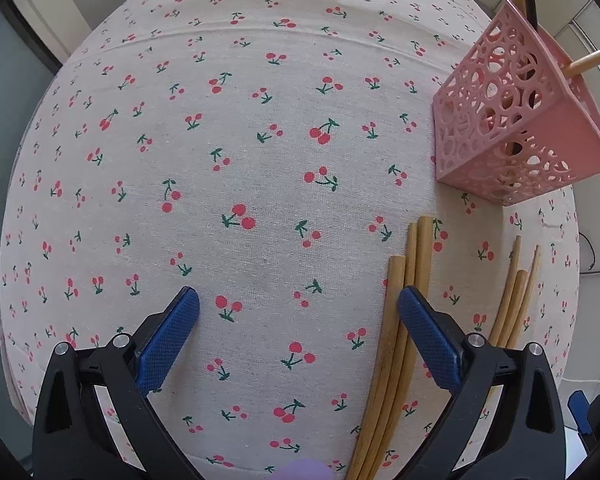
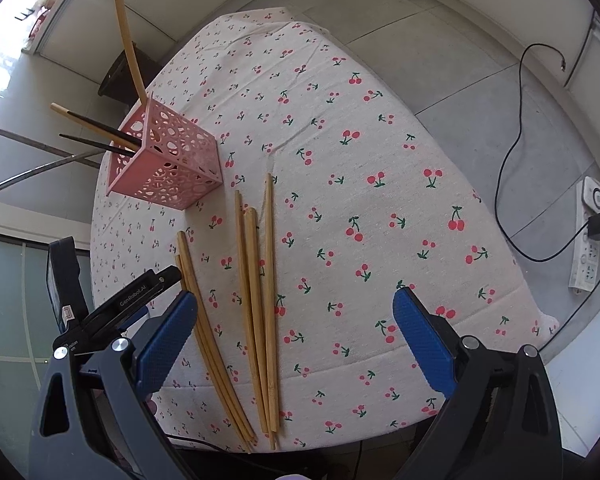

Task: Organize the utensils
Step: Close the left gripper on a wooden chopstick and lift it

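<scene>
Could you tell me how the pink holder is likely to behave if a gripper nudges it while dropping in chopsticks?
The pink holder is probably light: its walls are thin and perforated, so a nudge may slide it on the tablecloth. It may also tip, since the chopsticks in it lean far out over one side. The walls look stiff enough to keep their shape.

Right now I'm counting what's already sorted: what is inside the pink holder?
The pink holder holds chopsticks sticking out of its top: two light wooden ones and two dark ones. Their lower ends are mostly hidden behind the perforated walls.
</scene>
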`<state>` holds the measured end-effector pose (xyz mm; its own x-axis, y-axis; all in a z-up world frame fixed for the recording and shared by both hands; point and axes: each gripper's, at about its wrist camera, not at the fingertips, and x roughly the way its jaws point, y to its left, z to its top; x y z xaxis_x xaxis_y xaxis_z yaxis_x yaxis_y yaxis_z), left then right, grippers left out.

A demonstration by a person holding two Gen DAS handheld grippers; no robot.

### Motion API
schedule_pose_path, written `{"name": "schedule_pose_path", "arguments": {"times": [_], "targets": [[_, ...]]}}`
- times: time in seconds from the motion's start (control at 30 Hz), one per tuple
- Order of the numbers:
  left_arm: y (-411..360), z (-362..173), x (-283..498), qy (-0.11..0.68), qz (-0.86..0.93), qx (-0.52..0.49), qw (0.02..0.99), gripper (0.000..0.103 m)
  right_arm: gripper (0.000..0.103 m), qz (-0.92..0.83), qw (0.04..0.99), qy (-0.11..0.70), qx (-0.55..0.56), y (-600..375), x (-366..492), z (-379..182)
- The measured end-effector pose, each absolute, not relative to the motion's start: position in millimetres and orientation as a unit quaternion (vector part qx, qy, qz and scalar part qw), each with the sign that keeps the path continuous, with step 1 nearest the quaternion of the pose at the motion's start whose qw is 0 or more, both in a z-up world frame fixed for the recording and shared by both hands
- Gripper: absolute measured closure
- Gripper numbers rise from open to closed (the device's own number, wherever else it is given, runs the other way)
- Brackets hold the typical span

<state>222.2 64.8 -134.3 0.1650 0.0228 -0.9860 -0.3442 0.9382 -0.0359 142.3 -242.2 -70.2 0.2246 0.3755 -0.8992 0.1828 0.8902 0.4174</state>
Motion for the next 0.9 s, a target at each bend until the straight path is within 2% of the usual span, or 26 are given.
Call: {"name": "schedule_pose_path", "arguments": {"times": [0.07,0.2,0.27,0.33,0.37,0.47,0.53,0.63,0.7,0.77,0.9], "targets": [[59,-135,223,0.637,0.125,-0.107,0.753,0.016,0.008,0.063,0.749,0.620,0.225,-243,142,-71],[29,-129,224,0.626,0.097,-0.056,0.772,0.058,0.008,0.058,0.749,0.621,0.223,-244,143,-72],[17,-128,223,0.622,0.087,-0.047,0.776,0.069,0.008,0.055,0.749,0.621,0.225,-245,144,-73],[8,-127,223,0.620,0.077,-0.049,0.780,0.088,0.008,0.054,0.747,0.621,0.229,-246,145,-73],[7,-127,223,0.619,0.072,-0.054,0.780,0.094,0.008,0.055,0.746,0.621,0.233,-246,146,-74],[10,-127,223,0.612,0.058,-0.089,0.784,0.096,0.008,0.057,0.746,0.617,0.245,-243,152,-76],[19,-126,221,0.605,0.050,-0.117,0.786,0.097,0.012,0.051,0.749,0.614,0.243,-238,160,-78],[27,-115,220,0.591,0.042,-0.127,0.796,0.097,0.030,0.050,0.745,0.623,0.234,-225,172,-87],[27,-104,219,0.581,0.031,-0.131,0.803,0.096,0.050,0.047,0.743,0.629,0.222,-215,182,-94],[27,-96,218,0.572,0.028,-0.129,0.810,0.096,0.062,0.030,0.751,0.628,0.204,-207,190,-99],[29,-85,220,0.558,0.022,-0.114,0.822,0.096,0.070,0.011,0.756,0.624,0.195,-200,203,-107]]}}
